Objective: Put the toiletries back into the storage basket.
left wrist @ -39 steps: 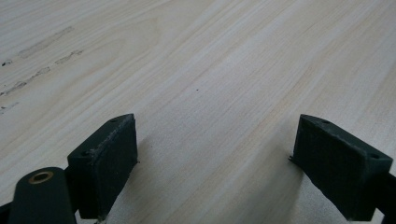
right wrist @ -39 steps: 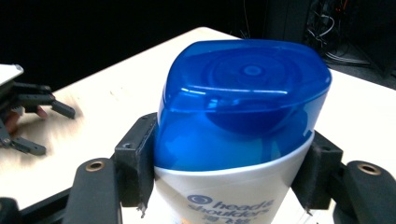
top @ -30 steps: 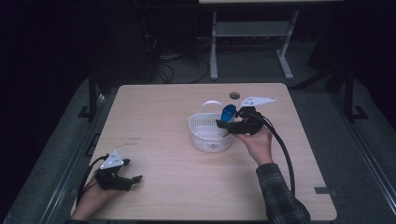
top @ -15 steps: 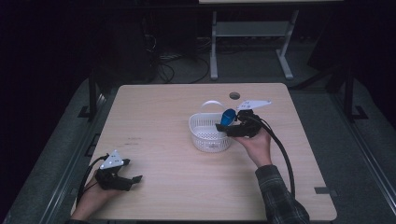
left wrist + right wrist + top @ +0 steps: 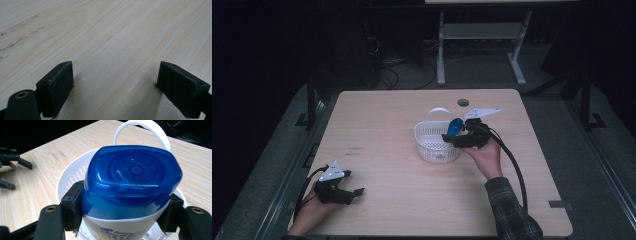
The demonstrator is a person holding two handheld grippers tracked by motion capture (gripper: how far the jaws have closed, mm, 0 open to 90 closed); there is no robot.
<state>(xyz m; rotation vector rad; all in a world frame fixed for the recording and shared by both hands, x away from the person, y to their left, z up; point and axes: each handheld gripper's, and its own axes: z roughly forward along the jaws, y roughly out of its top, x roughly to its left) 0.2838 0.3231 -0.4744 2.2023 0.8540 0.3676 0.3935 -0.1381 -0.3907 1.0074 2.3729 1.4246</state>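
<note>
In the high view the right gripper (image 5: 458,136) sits just right of the frame's centre, held over the right rim of a white basket (image 5: 432,145) that stands on the wooden table (image 5: 392,125). Its jaws pinch a bottle (image 5: 455,126) with a blue cap; from this height only a small blue patch of the bottle can be made out, and the right hand (image 5: 484,156) and the gripper body cover the rest. The basket's thin white handle (image 5: 438,111) arches up behind it.

The right gripper view is closer. The bottle (image 5: 132,187) takes up the middle of the frame, cap end towards the camera, with a black pad pressed against each side just below the blue cap. The white body under the cap is cut off at the bottom edge, and the dark print on it is only partly readable. The bottle hides most of the basket (image 5: 70,177): the slotted wall shows at centre left and a little at lower right, the handle (image 5: 142,130) at the top. Whether the bottle touches the basket floor cannot be told.

The left gripper (image 5: 343,194) rests at the lower left of the high view, well apart from the basket, the left hand (image 5: 312,212) partly cut off by the bottom edge. In the left gripper view its jaws stand spread wide with only bare table (image 5: 112,37) between them; faint dark marks show at upper left
</note>
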